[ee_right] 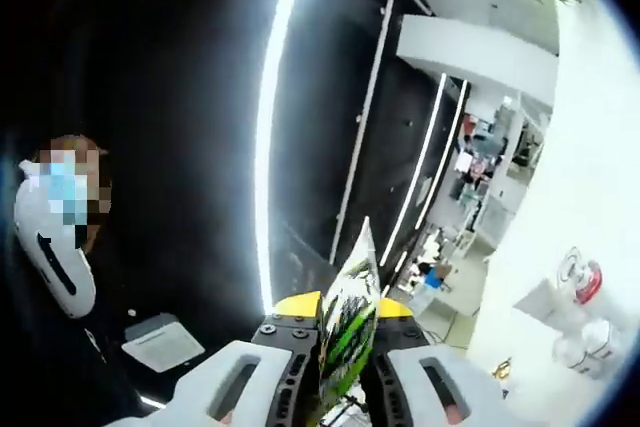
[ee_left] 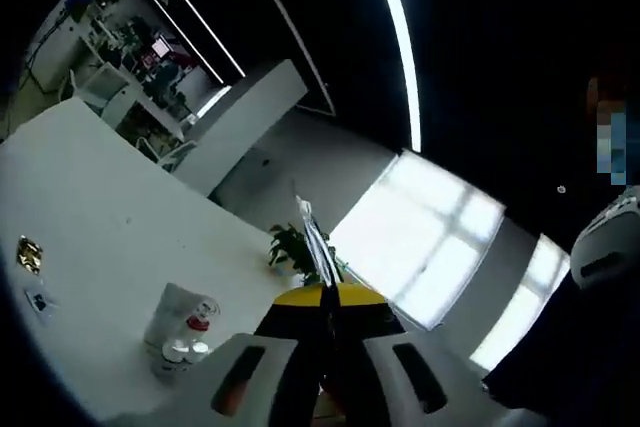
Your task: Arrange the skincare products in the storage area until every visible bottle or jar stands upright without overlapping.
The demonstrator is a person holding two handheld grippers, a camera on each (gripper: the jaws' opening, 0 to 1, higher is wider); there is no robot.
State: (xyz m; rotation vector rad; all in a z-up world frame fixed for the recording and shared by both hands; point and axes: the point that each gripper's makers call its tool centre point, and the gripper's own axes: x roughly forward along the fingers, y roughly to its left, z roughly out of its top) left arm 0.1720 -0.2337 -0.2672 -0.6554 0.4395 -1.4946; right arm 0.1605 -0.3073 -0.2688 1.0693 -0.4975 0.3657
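Both grippers are raised off the counter (ee_left: 90,217), pointing up at the ceiling. Left gripper (ee_left: 325,347) is closed on a thin flat packet (ee_left: 312,237); right gripper (ee_right: 345,367) is closed on a green-patterned sachet (ee_right: 347,322). Skincare bottles (ee_left: 180,332) sit low-left of the left gripper. Risk: blind descent may topple the clustered bottles, or the packets slip.

My left tool (ee_left: 322,387) shows white jaws on a yellow-black body; my right tool (ee_right: 335,387) pinches a green, black and white patterned packet (ee_right: 348,322). White table (ee_left: 90,237), red-capped bottle (ee_left: 199,321).
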